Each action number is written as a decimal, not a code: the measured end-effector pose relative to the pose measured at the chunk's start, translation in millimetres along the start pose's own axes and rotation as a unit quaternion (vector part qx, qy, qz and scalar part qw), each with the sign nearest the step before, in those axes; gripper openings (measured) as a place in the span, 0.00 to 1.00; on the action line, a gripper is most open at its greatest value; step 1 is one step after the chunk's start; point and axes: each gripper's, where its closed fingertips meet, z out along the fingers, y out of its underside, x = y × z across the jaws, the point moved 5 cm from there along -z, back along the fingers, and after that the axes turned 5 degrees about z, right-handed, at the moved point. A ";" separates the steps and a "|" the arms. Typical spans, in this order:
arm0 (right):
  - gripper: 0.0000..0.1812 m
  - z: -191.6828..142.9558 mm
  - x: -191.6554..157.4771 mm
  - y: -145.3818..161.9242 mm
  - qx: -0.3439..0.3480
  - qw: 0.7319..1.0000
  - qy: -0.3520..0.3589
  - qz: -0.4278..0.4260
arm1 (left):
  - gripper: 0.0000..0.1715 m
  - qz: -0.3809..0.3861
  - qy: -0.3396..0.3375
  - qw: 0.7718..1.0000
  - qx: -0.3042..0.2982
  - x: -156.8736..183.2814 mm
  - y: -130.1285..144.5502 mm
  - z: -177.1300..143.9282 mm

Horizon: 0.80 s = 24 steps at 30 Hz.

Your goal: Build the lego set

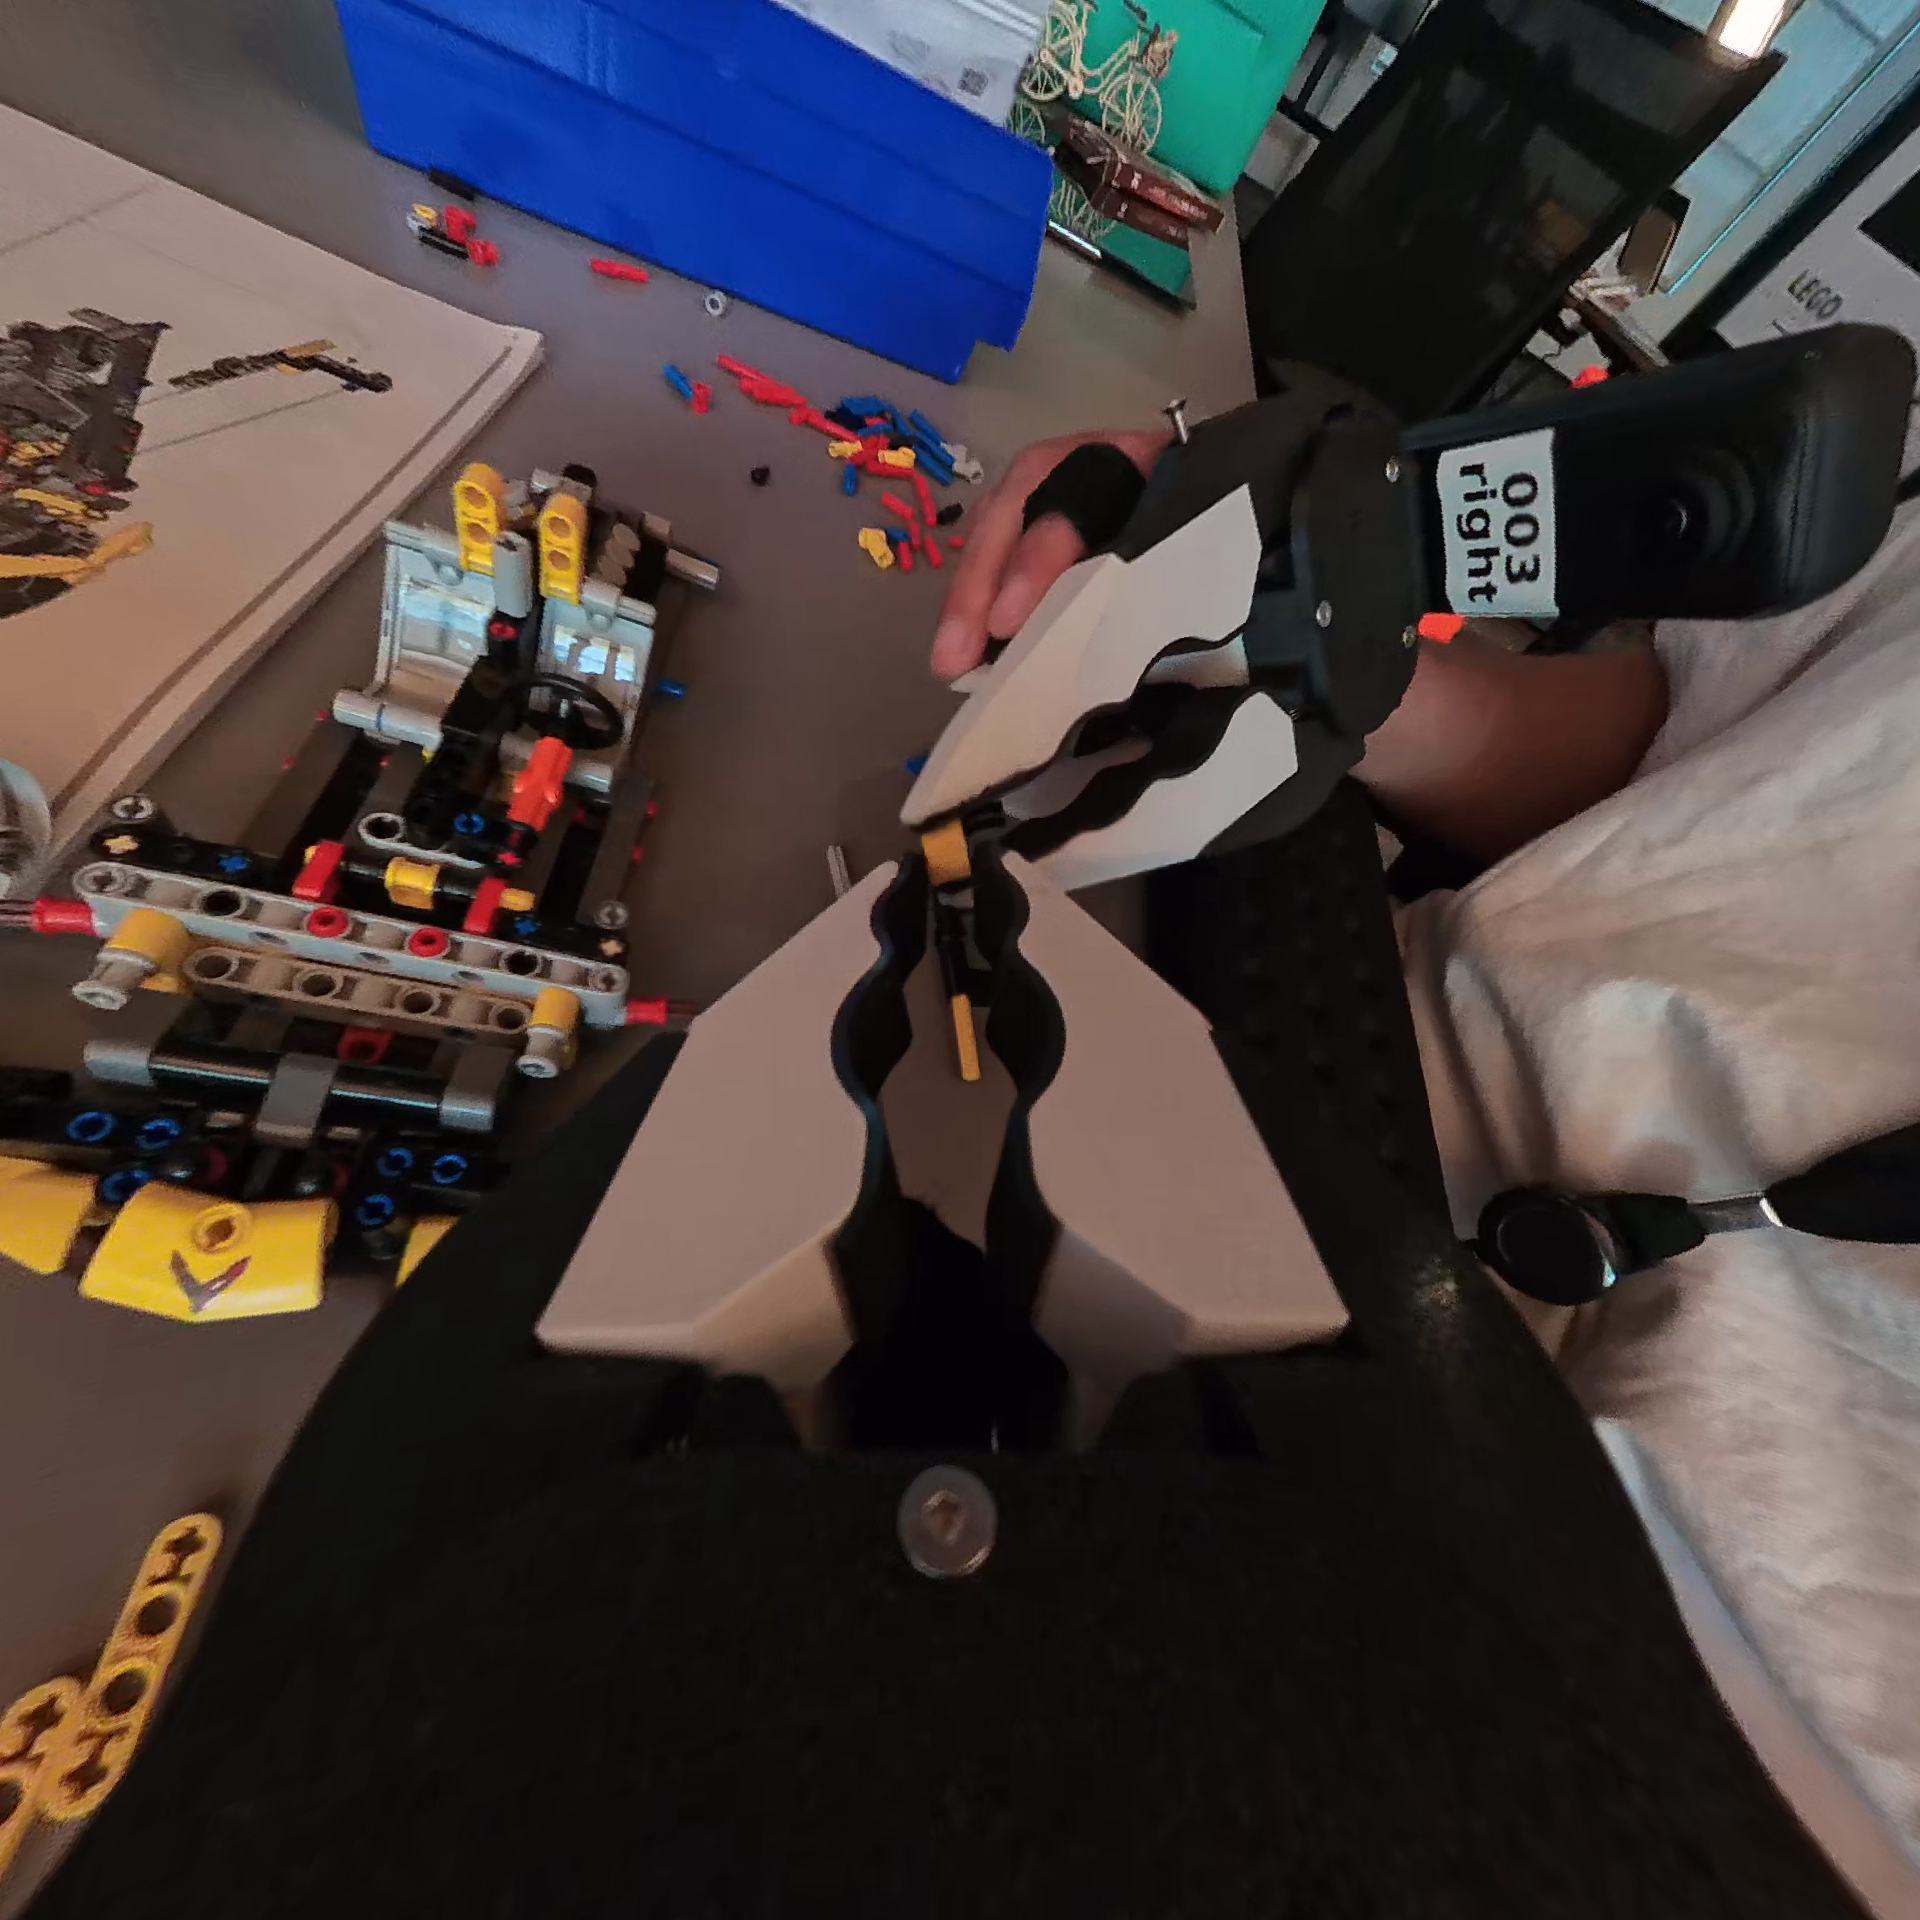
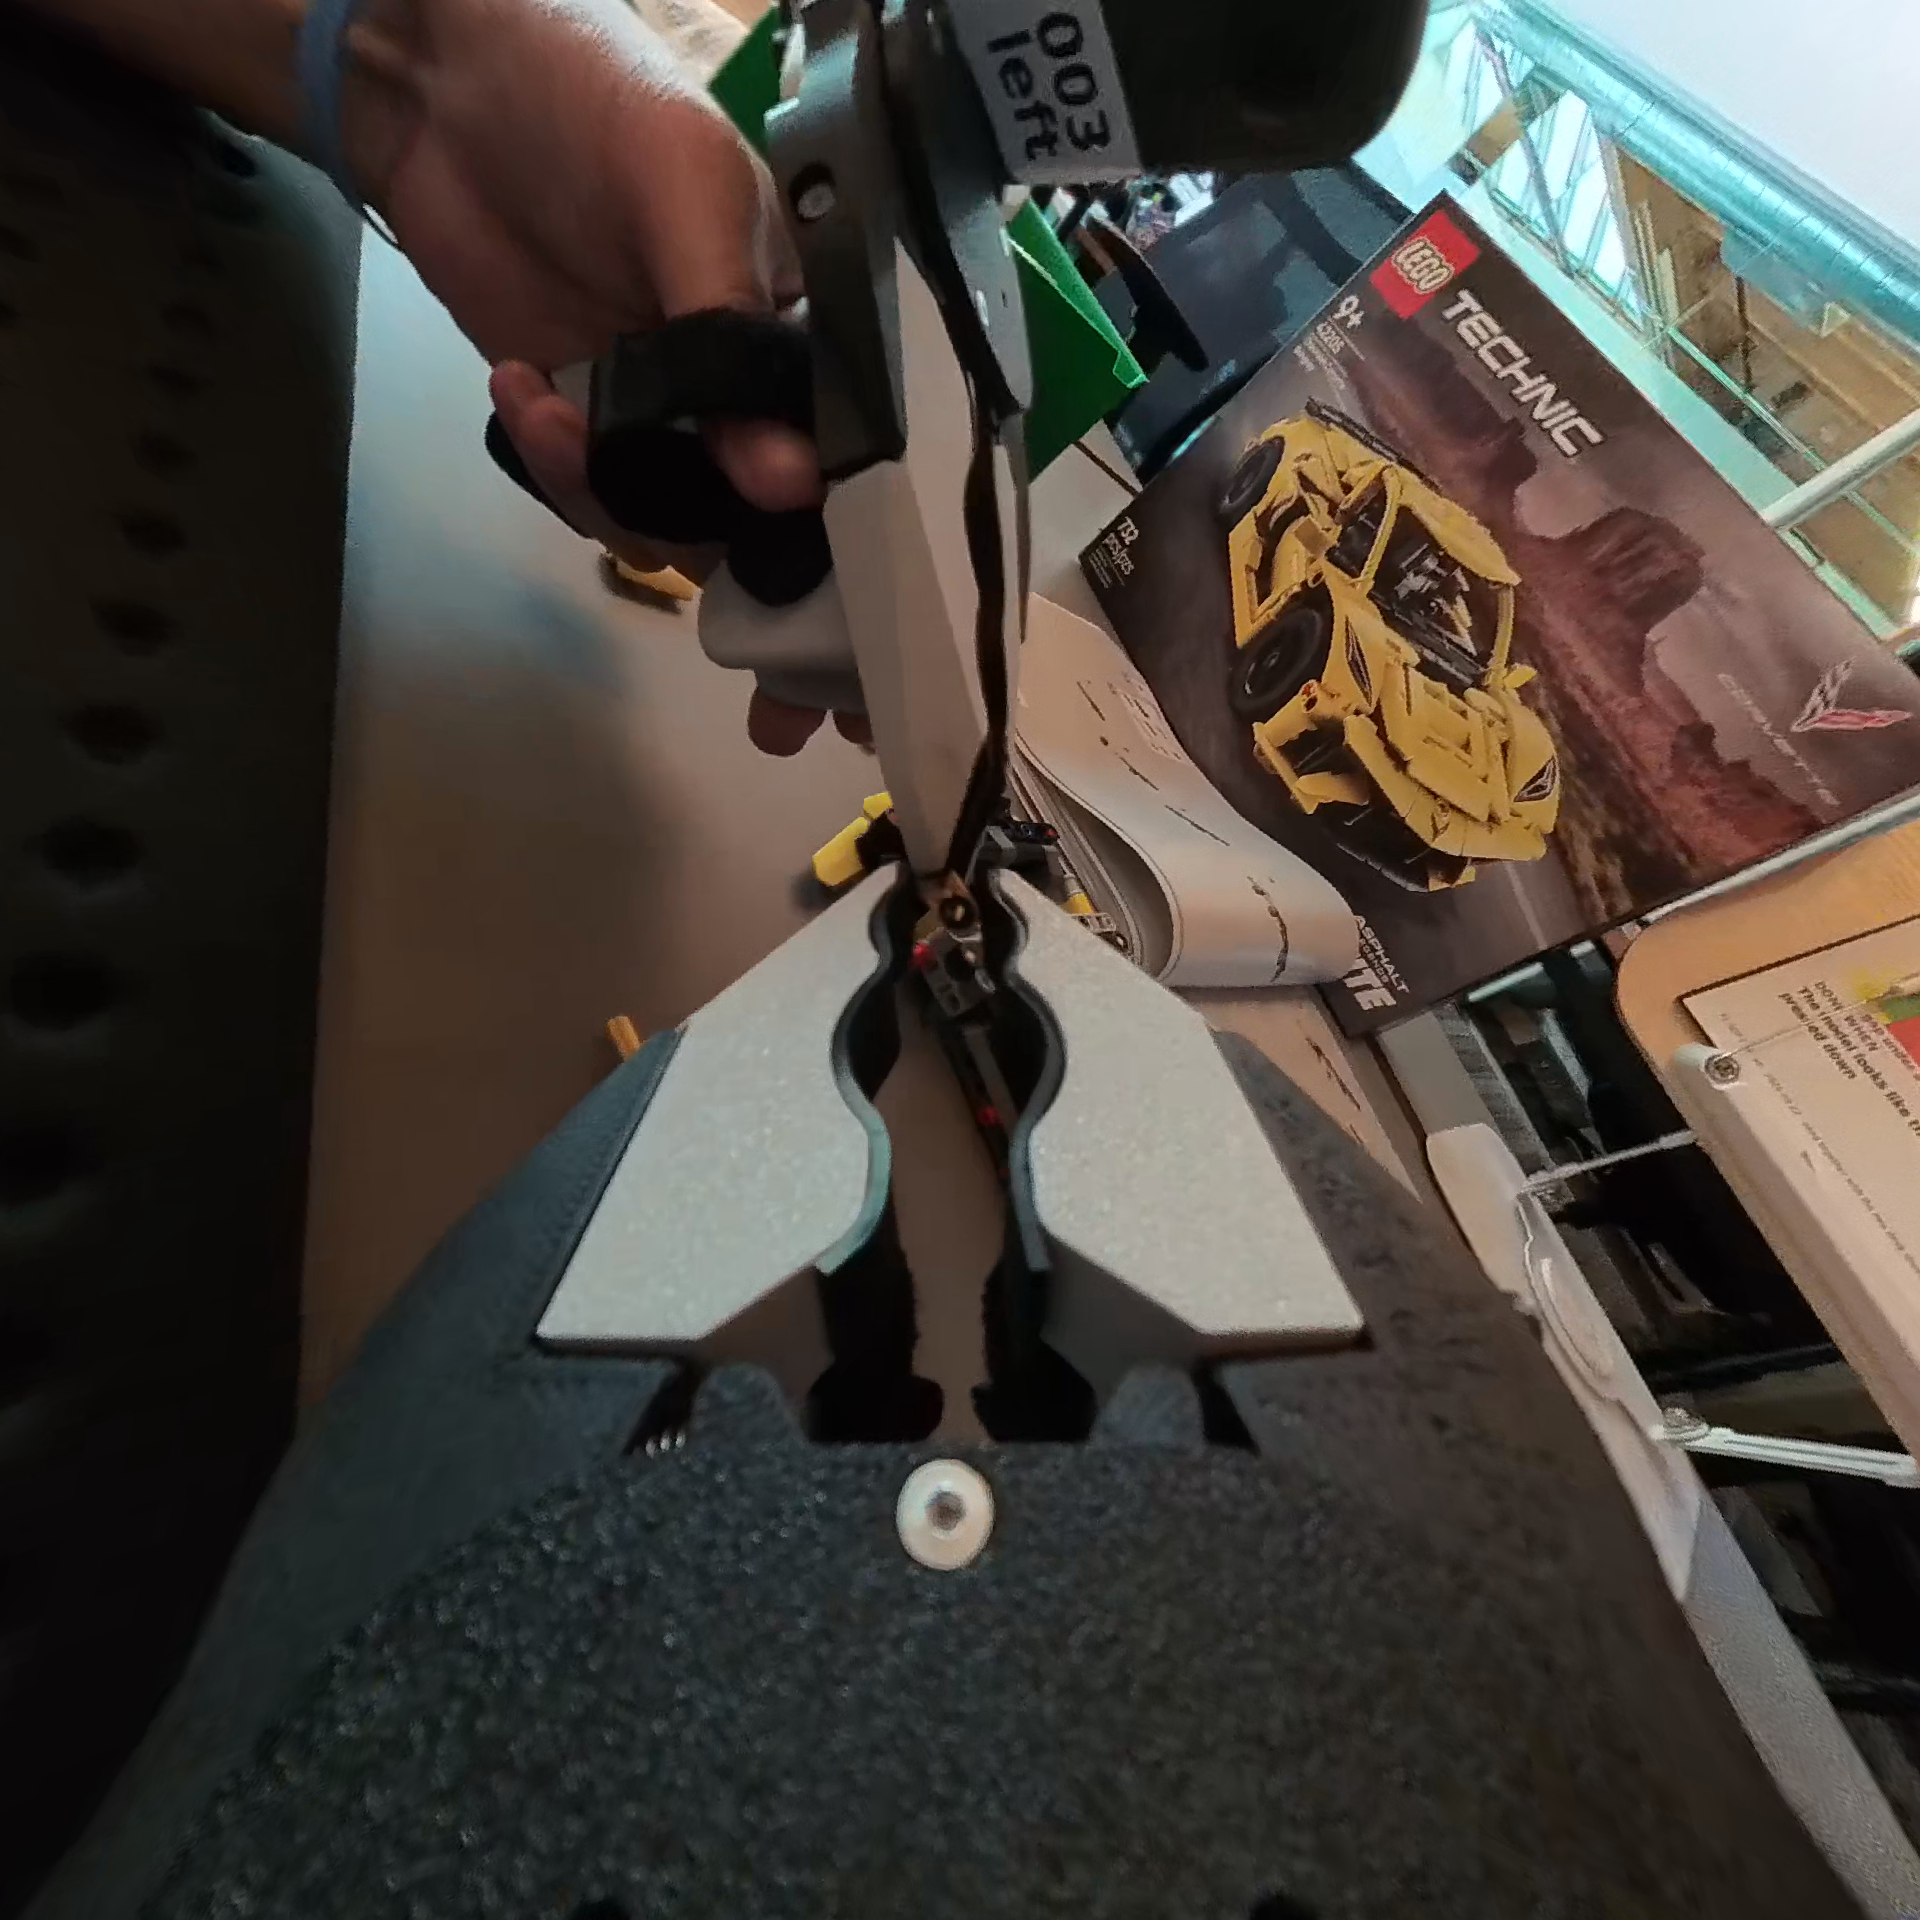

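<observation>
My left gripper and right gripper meet tip to tip above the table edge. Both are shut on one small sub-assembly: a yellow connector on a thin black part with a yellow pin end. In the right wrist view it shows as a black beam with red pins lying between my right fingers. The right gripper comes in from the right in the left wrist view. The left gripper comes down from above in the right wrist view. The partly built car chassis lies on the table to the left.
An open instruction booklet lies far left, a blue bin at the back. A pile of loose red, blue and yellow pins sits behind the chassis. Yellow beams lie near left. The set's box stands at the right. Both grippers' tips are close together, under 4 cm apart.
</observation>
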 end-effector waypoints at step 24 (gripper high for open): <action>0.06 -4.4 11.1 2.9 -0.030 0.996 0.018 0.088 | 0.03 -0.065 0.030 0.996 0.050 -8.5 -6.7 7.7</action>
